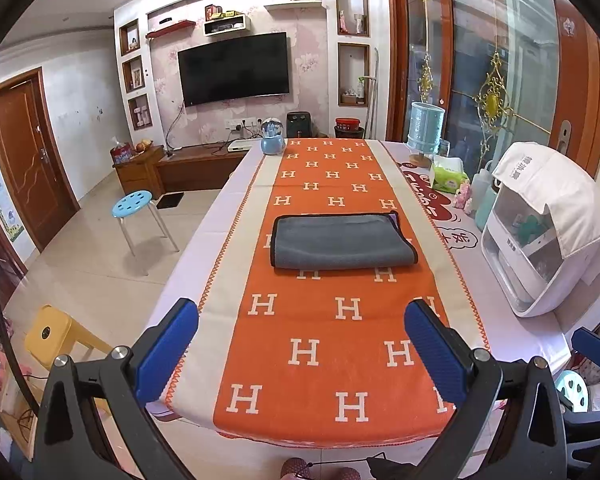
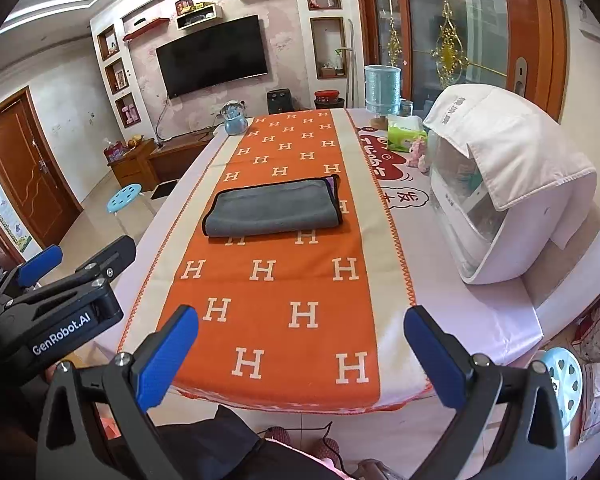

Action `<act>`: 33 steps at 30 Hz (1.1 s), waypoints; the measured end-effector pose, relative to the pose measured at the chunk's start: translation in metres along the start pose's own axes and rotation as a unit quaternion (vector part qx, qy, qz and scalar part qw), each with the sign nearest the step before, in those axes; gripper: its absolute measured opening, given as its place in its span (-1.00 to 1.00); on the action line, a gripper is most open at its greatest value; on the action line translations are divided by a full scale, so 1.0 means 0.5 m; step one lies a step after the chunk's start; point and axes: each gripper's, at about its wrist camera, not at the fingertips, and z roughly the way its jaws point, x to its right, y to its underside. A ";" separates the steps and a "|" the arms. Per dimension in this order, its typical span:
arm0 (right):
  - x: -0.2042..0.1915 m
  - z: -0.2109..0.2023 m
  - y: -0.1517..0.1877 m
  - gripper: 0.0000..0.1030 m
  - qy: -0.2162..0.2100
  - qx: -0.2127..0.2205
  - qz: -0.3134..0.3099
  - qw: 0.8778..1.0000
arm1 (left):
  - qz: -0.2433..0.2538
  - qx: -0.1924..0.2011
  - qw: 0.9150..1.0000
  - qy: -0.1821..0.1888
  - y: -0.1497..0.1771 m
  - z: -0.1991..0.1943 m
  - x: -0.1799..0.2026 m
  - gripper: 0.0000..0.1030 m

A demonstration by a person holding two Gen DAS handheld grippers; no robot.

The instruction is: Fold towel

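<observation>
Ahead of left tool [image 1: 302, 330]: grey towel [image 1: 342, 242], already doubled over, lies on the orange runner [image 1: 332, 344], well apart from the released, empty fingers.
Left tool's placing: hovers over the desk [image 1: 512, 332] edge, likely lining up.
Ahead of right tool [image 2: 302, 330]: towel [image 2: 274, 208], centre-left.
Right tool: spread, empty.

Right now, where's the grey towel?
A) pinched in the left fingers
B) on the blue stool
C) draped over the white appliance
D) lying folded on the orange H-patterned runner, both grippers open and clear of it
D: the grey towel with black edging lies folded on the orange H-patterned table runner, with the left gripper and right gripper open, short of it.
</observation>
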 end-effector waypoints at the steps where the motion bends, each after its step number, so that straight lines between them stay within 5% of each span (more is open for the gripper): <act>1: 0.001 0.001 0.000 1.00 -0.001 -0.001 0.000 1.000 | -0.001 0.000 1.000 0.000 0.000 0.000 -0.001 0.99; 33: 0.022 0.033 -0.006 1.00 -0.028 -0.026 -0.010 0.999 | -0.004 -0.014 1.000 -0.014 0.015 -0.001 -0.005 0.99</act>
